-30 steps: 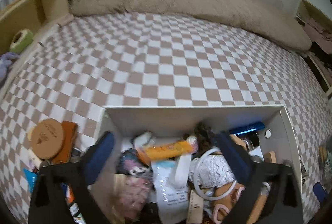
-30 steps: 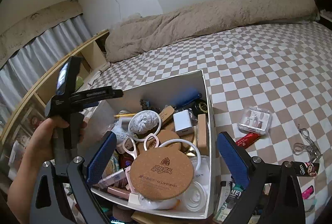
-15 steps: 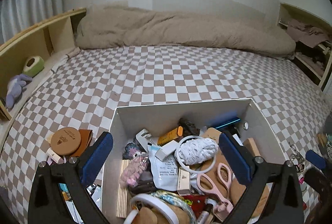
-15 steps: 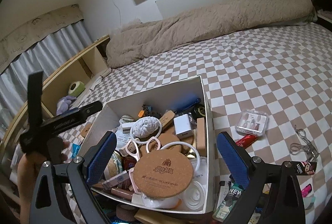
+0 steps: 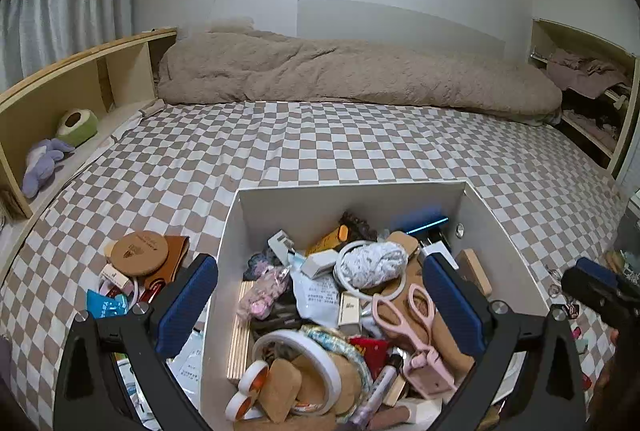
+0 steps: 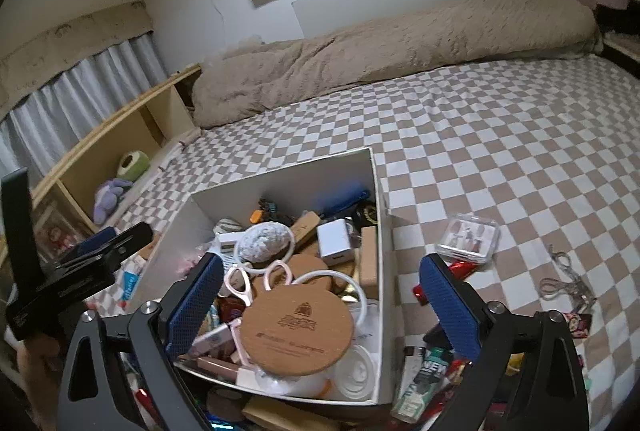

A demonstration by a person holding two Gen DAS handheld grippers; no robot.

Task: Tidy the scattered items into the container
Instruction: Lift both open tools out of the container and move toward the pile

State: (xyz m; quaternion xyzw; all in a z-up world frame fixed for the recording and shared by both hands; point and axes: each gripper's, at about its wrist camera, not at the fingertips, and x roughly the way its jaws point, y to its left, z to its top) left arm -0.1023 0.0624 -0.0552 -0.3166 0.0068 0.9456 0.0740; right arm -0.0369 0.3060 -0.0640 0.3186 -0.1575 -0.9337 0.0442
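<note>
A white open box sits on the checked bedspread, piled with small items, pink scissors among them. My left gripper hovers open over its near end, nothing between the fingers. In the right wrist view it shows at the left, held by a hand. My right gripper is opening wide above the box. A round cork lid lies on the pile between its fingers, and neither pad touches it. A cork coaster and a brown wallet lie left of the box.
Right of the box lie a clear case, a metal eyelash curler and a green-and-white tube. A beige duvet runs along the far wall. A wooden shelf with plush toys lines the left side.
My left gripper has drawn back and up from the box toward the left, so its view now takes in the whole box. The right wrist view has hardly shifted.
</note>
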